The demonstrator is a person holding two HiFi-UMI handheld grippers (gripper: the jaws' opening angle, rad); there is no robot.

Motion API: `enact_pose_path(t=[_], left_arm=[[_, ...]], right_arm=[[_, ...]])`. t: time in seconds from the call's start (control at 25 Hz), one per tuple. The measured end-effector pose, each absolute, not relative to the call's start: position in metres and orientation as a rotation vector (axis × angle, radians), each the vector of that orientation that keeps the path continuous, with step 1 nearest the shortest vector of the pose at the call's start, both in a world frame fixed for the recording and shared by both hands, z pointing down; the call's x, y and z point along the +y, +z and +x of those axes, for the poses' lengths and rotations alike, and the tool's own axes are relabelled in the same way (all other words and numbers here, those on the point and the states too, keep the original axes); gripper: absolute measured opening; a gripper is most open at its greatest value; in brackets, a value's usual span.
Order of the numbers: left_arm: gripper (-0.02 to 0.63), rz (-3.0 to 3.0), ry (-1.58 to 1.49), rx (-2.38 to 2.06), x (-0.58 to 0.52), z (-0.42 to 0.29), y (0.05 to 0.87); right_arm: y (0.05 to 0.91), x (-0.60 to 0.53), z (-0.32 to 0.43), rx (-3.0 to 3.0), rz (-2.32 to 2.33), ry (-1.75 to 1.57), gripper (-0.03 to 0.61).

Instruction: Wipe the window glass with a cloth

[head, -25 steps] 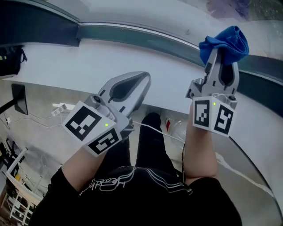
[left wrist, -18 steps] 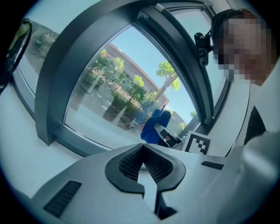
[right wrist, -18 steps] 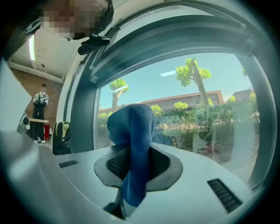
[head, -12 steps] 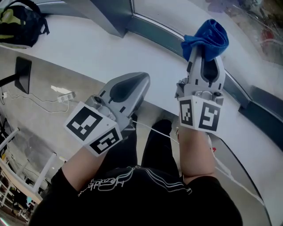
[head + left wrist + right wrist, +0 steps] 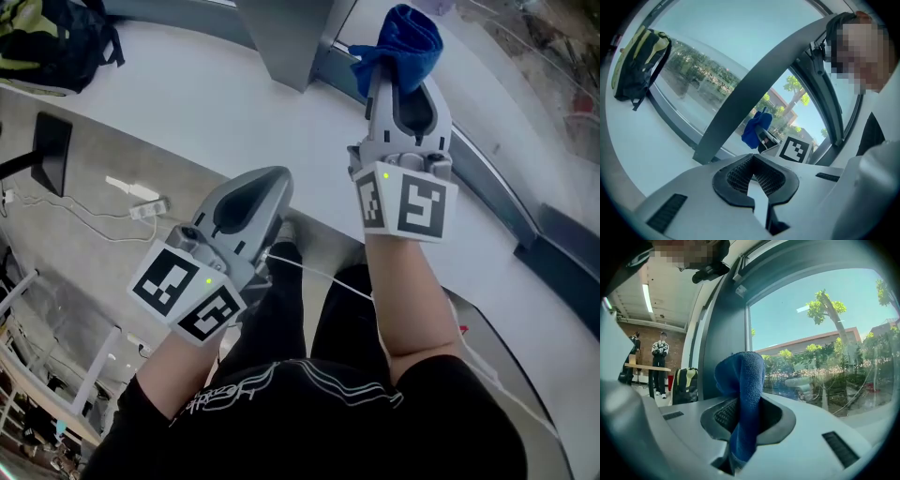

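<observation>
My right gripper (image 5: 399,73) is shut on a bunched blue cloth (image 5: 401,39), held up over the white sill close to the window glass (image 5: 525,66) and just right of a grey mullion (image 5: 292,37). In the right gripper view the cloth (image 5: 743,390) stands up between the jaws, with the glass (image 5: 825,329) right behind it. My left gripper (image 5: 255,192) is lower and nearer to me, shut with nothing in it. From the left gripper view (image 5: 754,174) the cloth (image 5: 753,131) shows beyond the mullion (image 5: 740,101).
A black and yellow backpack (image 5: 52,37) lies on the white sill (image 5: 187,103) to the left. A dark panel (image 5: 47,150) and a power strip (image 5: 141,208) with cables sit on the floor below. Two people stand by a table (image 5: 658,363) far back.
My right gripper has carried the cloth left and up along the window toward the grey mullion. The left gripper has sunk slightly lower and stays shut.
</observation>
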State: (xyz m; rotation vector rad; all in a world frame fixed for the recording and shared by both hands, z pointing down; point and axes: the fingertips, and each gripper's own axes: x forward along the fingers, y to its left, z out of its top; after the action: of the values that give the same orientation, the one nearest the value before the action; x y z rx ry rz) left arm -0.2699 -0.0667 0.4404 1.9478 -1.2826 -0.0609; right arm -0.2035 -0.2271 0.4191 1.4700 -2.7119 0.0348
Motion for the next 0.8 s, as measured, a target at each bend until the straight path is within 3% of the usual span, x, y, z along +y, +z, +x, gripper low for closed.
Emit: enact_pose_path(t=[0.32, 0.8], left_arm=[[0.006, 1.913, -0.063, -1.301, -0.066, -0.294, 0.453], [0.006, 1.944, -0.040, -1.237, -0.077, -0.264, 0.455]], right_arm=[[0.444, -0.258, -0.238, -2.667, 1.476, 0.024, 0.064], [0.456, -0.275, -0.196, -2.575, 1.567, 0.037, 0.064]])
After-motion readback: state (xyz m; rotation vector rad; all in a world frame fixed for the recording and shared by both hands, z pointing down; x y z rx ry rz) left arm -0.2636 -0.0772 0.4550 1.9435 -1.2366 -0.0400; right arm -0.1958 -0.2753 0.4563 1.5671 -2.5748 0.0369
